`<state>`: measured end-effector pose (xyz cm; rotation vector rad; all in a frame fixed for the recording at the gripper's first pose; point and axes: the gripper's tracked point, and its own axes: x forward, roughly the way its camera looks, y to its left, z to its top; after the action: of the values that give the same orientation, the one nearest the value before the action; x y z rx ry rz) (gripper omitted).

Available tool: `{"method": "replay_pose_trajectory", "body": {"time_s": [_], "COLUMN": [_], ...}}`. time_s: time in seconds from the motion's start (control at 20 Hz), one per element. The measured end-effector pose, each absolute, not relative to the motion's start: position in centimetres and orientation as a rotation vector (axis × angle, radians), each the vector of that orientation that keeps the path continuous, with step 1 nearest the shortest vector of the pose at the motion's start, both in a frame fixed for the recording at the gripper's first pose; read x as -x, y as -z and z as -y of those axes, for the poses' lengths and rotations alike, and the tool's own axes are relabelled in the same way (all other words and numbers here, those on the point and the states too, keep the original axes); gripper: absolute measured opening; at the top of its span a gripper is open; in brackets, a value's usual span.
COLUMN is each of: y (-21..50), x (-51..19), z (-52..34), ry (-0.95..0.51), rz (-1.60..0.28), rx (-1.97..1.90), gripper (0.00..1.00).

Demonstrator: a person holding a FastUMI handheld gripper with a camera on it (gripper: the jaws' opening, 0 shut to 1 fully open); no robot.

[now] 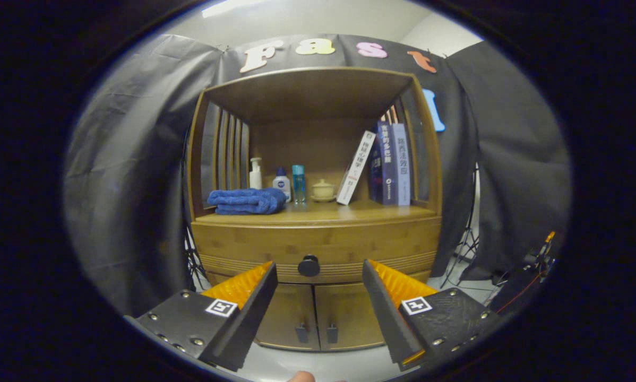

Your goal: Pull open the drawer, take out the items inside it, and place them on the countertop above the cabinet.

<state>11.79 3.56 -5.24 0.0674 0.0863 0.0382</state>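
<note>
Booth walled in black cloth (pixel 132 175), draped and creased, hung behind and to both sides of the furniture; pale ceiling above with a strip light (pixel 228 7); light-coloured floor (pixel 456 276) showing right of the cabinet, with tripod legs (pixel 469 246) standing against the cloth there. Centre of view: wooden cabinet (pixel 318 212) with an open shelf hutch on top, slatted side panels, and a countertop (pixel 350 212) as the desk surface inside the hutch. Below the countertop, the drawer (pixel 243 246) runs the full width, shut flush, with a round dark knob (pixel 308 265) at its middle. Beneath it, two cabinet doors (pixel 318 318), closed, with small handles meeting at the centre line. On the countertop, left side: folded blue towel (pixel 246 201). Right side: upright books (pixel 392 164) against the right panel, one white book (pixel 356 168) leaning onto them. Between towel and books, at the back: white pump bottle (pixel 255 174), small white bottle with blue cap (pixel 281 184), slim blue bottle (pixel 298 183), and a small lidded cup on a saucer (pixel 323 190). Hand-held gripper (pixel 318 276) is spread wide, holding nothing; the knob sits between the fingertips and beyond them, apart from both.
</note>
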Motion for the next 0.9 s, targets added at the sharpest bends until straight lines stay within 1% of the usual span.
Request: {"method": "replay_pose_trajectory", "body": {"time_s": [0.25, 0.35, 0.45, 0.55, 0.6, 0.65, 0.85, 0.9], "y": [8.2, 9.2, 10.1, 10.8, 10.9, 11.1, 11.2, 11.1], "x": [-18.2, -20.2, -21.8, -23.0, -24.0, -23.5, -23.9, -23.9], "z": [-5.3, -5.4, -4.9, -4.6, -5.1, -5.5, -5.7, -5.8], "ry": [-0.051, -0.042, -0.017, 0.0, -0.026, -0.036, -0.035, -0.032], "rz": [-0.136, -0.156, -0.174, -0.187, -0.194, -0.193, -0.2, -0.196], "rx": [-0.104, -0.115, -0.132, -0.138, -0.156, -0.155, -0.121, -0.118], "gripper": [0.97, 0.85, 0.82, 0.76, 0.7, 0.65, 0.44, 0.44]}}
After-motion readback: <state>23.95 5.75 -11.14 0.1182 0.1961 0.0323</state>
